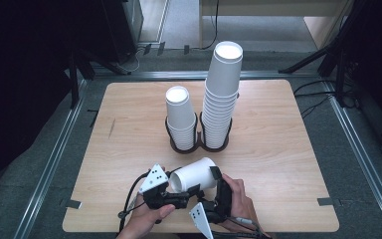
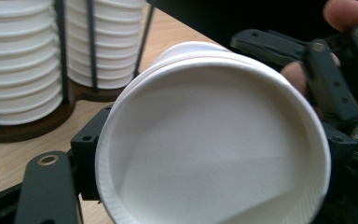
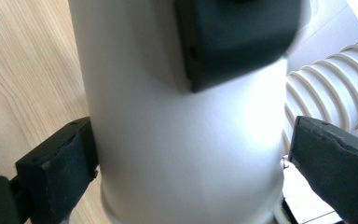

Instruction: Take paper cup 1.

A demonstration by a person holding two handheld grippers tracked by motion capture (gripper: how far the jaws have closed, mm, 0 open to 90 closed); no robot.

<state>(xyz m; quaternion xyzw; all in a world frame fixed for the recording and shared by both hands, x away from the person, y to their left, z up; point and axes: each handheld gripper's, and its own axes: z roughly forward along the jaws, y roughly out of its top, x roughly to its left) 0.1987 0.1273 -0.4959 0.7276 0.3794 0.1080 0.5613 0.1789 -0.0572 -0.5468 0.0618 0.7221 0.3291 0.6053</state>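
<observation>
Evidently light and crushable, the paper cup (image 1: 193, 175) lies sideways just in front of the cup holder (image 1: 199, 145); left gripper (image 1: 181, 191) pinches its rim, right gripper (image 3: 186, 154) jaws spread beside its wall.

I have a light wooden table (image 1: 129, 149) with rounded corners, standing on grey floor (image 1: 30, 179) between metal rails. On it I count one item: a dark two-ring holder (image 1: 199, 144) near the middle, towards the far edge. Its left ring carries a short stack of white paper cups (image 1: 180, 117); its right ring carries a much taller stack (image 1: 221, 94). The two stacks stand just beside each other, upside down.
</observation>
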